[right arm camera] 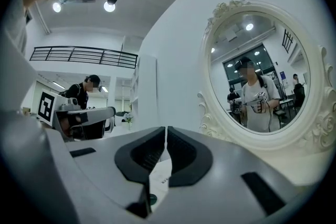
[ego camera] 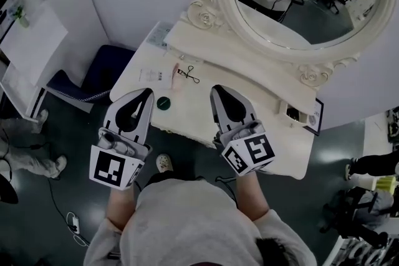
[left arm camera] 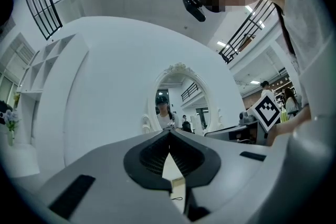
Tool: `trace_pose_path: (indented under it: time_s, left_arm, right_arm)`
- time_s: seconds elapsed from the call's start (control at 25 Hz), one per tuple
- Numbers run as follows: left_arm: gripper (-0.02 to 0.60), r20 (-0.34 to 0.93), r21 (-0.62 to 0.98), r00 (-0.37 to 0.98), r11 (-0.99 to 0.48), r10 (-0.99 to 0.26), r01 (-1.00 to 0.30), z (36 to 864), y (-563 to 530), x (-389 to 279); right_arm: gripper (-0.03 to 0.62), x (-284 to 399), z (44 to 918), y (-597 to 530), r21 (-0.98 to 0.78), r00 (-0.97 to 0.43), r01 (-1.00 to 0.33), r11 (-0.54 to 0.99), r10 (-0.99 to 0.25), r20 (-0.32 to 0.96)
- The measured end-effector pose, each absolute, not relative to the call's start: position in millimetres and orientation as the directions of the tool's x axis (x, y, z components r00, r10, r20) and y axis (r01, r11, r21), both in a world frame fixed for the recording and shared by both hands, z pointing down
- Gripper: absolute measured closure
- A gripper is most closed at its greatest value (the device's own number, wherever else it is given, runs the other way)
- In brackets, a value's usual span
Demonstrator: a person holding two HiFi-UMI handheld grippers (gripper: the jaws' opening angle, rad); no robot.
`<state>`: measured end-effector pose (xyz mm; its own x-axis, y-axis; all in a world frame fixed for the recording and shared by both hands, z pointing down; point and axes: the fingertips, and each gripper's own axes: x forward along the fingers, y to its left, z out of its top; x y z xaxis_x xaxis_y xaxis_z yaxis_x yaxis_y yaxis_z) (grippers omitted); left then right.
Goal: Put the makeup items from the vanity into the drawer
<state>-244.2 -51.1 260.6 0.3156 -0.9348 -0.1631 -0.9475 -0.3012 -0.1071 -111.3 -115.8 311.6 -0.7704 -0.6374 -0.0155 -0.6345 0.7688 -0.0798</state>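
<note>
The left gripper (ego camera: 147,94) and right gripper (ego camera: 218,90) are hovering, clenched and empty, over the front edge of the vanity surface (ego camera: 193,114).

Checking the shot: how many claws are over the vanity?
2. The left claw hangs over the vanity, front left; the right claw beside it, further right. Both shut, empty.

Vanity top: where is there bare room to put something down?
Barest is the vanity top's right part, between the right gripper and the small frame at its end. A smaller patch lies between it and the left gripper. The left part is crowded: flat packet, scissor-like tool, dark round lid.
</note>
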Motion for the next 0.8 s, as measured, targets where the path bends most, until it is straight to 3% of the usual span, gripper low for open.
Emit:
trace_pose_path:
  time_s: [0.16,0.32,0.8]
  left_arm:
    - [0.566,-0.144,-0.101,0.35,-0.338,-0.926,-0.936,268.1,-66.4,-259.3]
    - [0.566,-0.047,-0.13,0.405,-0.396,-0.913,-0.909,293.7,-74.7,-272.4]
    - [0.566,-0.013,-0.093,0.477,-0.474,-0.879,-0.875,321.7,-103.2,-298.3]
  right_arm:
    - [0.568,-127.7,325.6,-129.1,-0.107,-0.751,-0.659,0.745,-0.66,0.026]
    - [0.568,-142.9,345.8,-139.9,-0.134,-0.726,-0.687,0.714,-0.682,0.092]
    - [0.568,-170.4,432.9,-161.3,-0.208,-0.654,-0.752,0.625,-0.669,0.354]
